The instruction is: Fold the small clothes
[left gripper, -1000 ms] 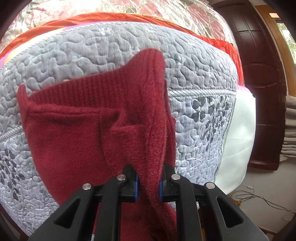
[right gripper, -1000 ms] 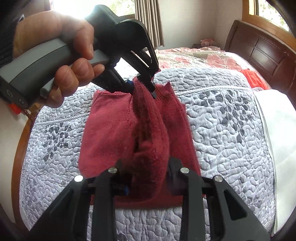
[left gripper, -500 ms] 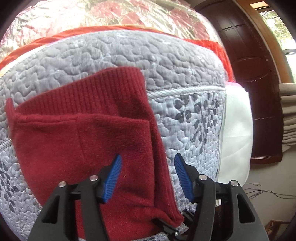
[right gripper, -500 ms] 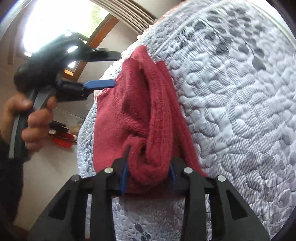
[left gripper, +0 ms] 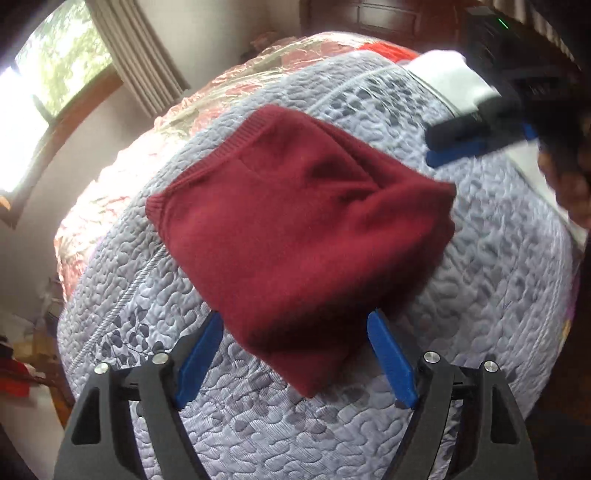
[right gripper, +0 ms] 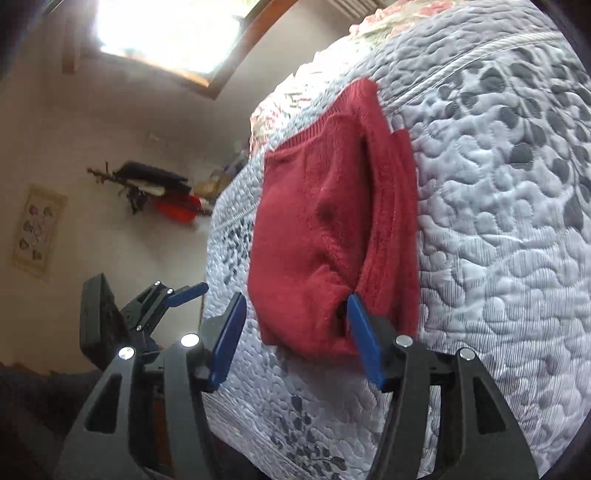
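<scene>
A dark red knitted garment (left gripper: 295, 229) lies folded into a compact rectangle on the grey quilted bedspread (left gripper: 498, 295); the right wrist view shows the same garment (right gripper: 325, 236) with its folded layers stacked. My left gripper (left gripper: 295, 354) is open just in front of the garment's near edge, holding nothing. My right gripper (right gripper: 295, 336) is open too, its blue pads either side of the garment's near corner without pinching it. The right gripper (left gripper: 476, 140) shows at the upper right of the left wrist view, the left gripper (right gripper: 177, 295) at the lower left of the right wrist view.
A white sheet (left gripper: 450, 77) and floral and orange bedding (left gripper: 258, 66) lie beyond the quilt. A dark wooden headboard (left gripper: 388, 18) stands behind. Windows with curtains (left gripper: 140, 55) and a wall (right gripper: 110, 147) with hanging items flank the bed.
Both grippers let go of the red garment and opened, the left first. The garment dropped flat into a folded rectangle. Both grippers pulled back from it.
</scene>
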